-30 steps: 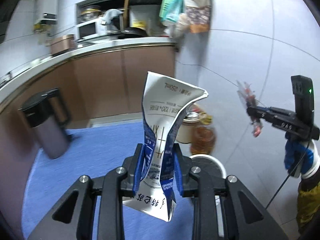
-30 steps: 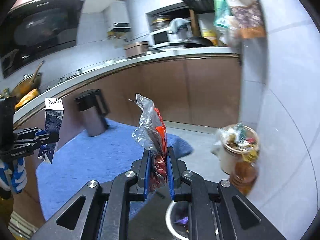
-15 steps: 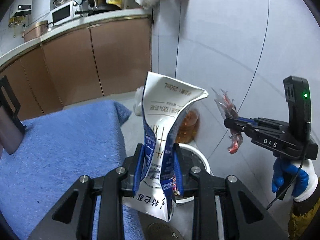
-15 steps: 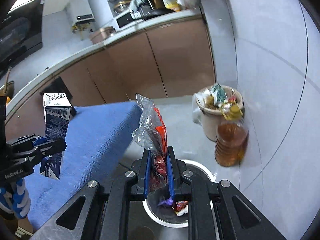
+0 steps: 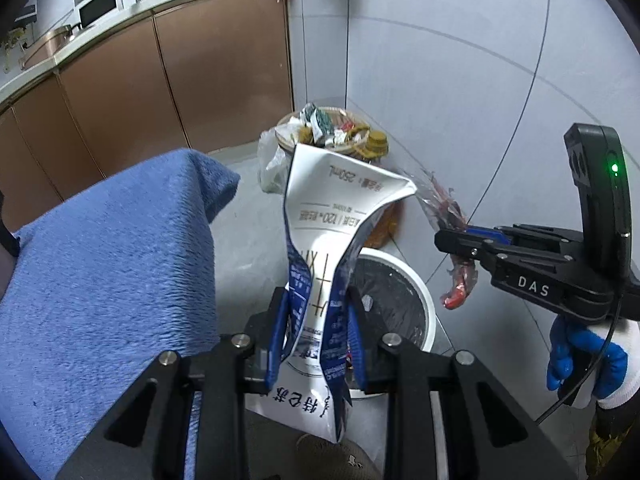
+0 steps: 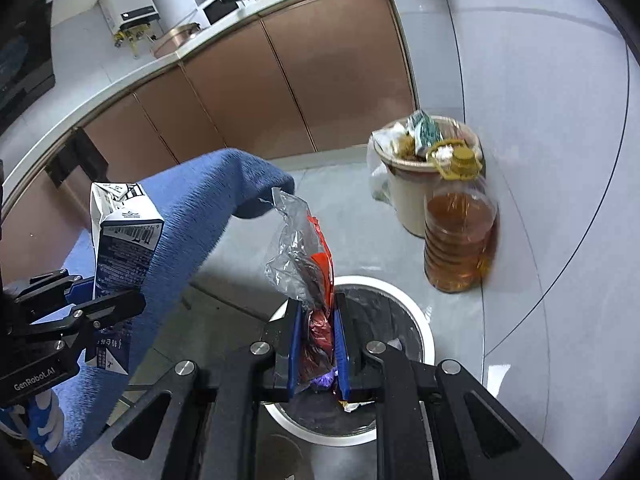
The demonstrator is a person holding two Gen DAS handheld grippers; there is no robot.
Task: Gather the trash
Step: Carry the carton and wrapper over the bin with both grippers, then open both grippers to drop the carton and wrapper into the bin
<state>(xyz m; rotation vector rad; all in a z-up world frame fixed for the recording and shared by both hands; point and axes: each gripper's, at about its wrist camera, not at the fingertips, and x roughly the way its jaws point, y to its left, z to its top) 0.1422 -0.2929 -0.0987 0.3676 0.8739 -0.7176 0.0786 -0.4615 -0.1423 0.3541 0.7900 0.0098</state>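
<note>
We hold a crushed milk carton [image 5: 340, 248] in our left gripper [image 5: 318, 340], its blue-padded fingers [image 5: 276, 344] pinched hard on the carton's waist so the white and blue card buckles inward between them. The carton stands roughly upright, its base end toward us and its printed top flaring above the fingers. In the right wrist view the same carton [image 6: 120, 248] shows at the left edge, clamped in the left gripper [image 6: 100, 312] beside the blue cloth.

Our right gripper [image 6: 316, 344] is closed on a crumpled snack wrapper [image 6: 304, 264], clear plastic with red and dark print; the fingers [image 6: 294, 344] press its lower part flat while the clear upper end sticks up free. From the left wrist view this wrapper [image 5: 448, 224] hangs from the tip of the right gripper [image 5: 452, 240], held by a blue and white gloved hand [image 5: 580, 364].

Both items hang over or just beside a white-rimmed trash bin [image 6: 420, 320] lined with a black bag, which sits on the grey floor directly below the right gripper. A few scraps lie in it, a purple one among them. In the left wrist view the bin [image 5: 424, 300] lies just behind the carton and below the wrapper.

Beyond it, against the pale wall, stands a beige bucket [image 6: 404, 200] heaped with rubbish, touching a plastic bottle of amber oil [image 6: 460, 236] with a yellow cap. A blue cloth [image 5: 112, 264] covers the table on the left, its corner drooping toward the floor. Brown cabinets [image 6: 304, 80] run along the back.
</note>
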